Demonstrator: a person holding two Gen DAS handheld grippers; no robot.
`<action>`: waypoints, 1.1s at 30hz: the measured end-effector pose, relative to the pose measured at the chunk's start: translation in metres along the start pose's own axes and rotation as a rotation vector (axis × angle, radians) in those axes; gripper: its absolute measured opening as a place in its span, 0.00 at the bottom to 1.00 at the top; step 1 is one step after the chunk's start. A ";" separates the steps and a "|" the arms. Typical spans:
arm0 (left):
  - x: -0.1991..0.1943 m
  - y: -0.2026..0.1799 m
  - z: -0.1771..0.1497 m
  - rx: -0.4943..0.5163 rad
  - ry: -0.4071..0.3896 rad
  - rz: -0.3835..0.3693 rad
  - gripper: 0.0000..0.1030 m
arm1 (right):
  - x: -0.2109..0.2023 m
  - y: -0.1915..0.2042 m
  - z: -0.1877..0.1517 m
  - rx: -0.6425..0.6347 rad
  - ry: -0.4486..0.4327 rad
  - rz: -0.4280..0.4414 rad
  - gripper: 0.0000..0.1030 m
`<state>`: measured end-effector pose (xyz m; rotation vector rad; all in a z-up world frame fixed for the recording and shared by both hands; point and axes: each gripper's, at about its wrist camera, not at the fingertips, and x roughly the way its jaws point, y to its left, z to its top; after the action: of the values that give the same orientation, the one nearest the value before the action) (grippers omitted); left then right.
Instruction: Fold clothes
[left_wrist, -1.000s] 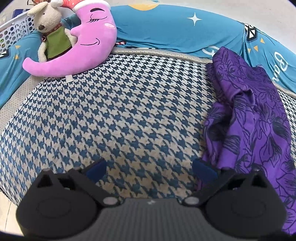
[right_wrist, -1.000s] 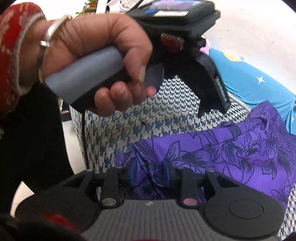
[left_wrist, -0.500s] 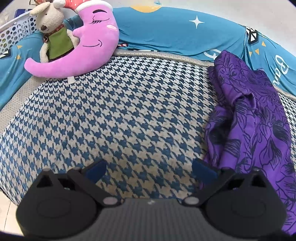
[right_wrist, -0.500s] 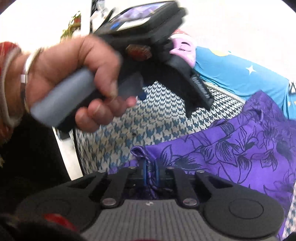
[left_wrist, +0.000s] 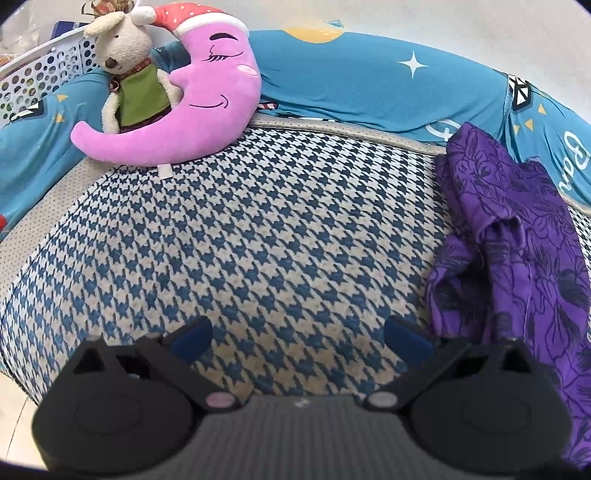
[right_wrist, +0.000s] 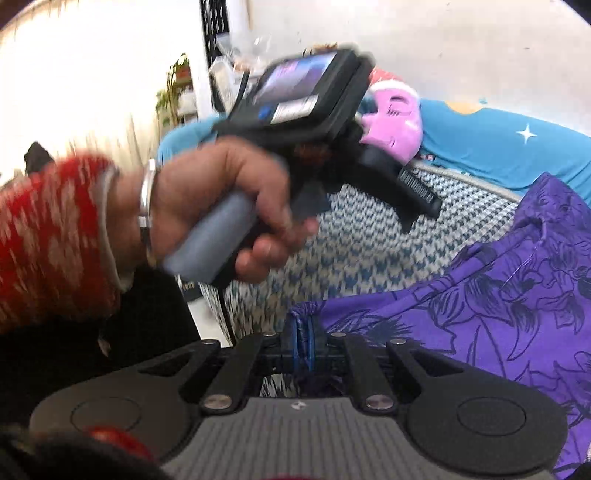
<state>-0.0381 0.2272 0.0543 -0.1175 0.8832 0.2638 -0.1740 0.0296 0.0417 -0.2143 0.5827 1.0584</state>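
Right gripper (right_wrist: 303, 341), bottom centre of frame: blue pads pinched together on a corner of the purple flowered cloth (right_wrist: 498, 306), which spreads across lower right. Centre-left: a hand (right_wrist: 221, 199) w/ metal bangle and red patterned sleeve (right_wrist: 55, 240) grips the grey handle of the left gripper (right_wrist: 306, 110), blurred. Behind: blue-white checked cover (right_wrist: 354, 240); pink moon cushion (right_wrist: 395, 118) upper right.

the garment (left_wrist: 517, 258) is purple with a dark floral line print. the bed cover (left_wrist: 258, 240) is blue and cream houndstooth. the bolster (left_wrist: 369, 85) is teal with white stars and yellow triangles. the moon plush (left_wrist: 207, 110) is pink, its cap red with white dots. the sleeve (right_wrist: 48, 236) is red, flecked cream.
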 end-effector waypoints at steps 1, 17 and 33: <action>0.000 0.000 0.000 0.001 0.001 -0.003 1.00 | 0.005 0.002 -0.002 0.003 0.008 0.000 0.08; -0.009 -0.031 -0.001 0.098 -0.017 -0.090 1.00 | 0.015 0.001 -0.008 -0.010 0.044 -0.005 0.23; -0.010 -0.062 -0.004 0.180 -0.026 -0.157 1.00 | -0.019 -0.021 -0.013 0.082 0.028 -0.136 0.24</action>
<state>-0.0302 0.1647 0.0594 -0.0157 0.8630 0.0389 -0.1673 -0.0003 0.0393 -0.1941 0.6266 0.8990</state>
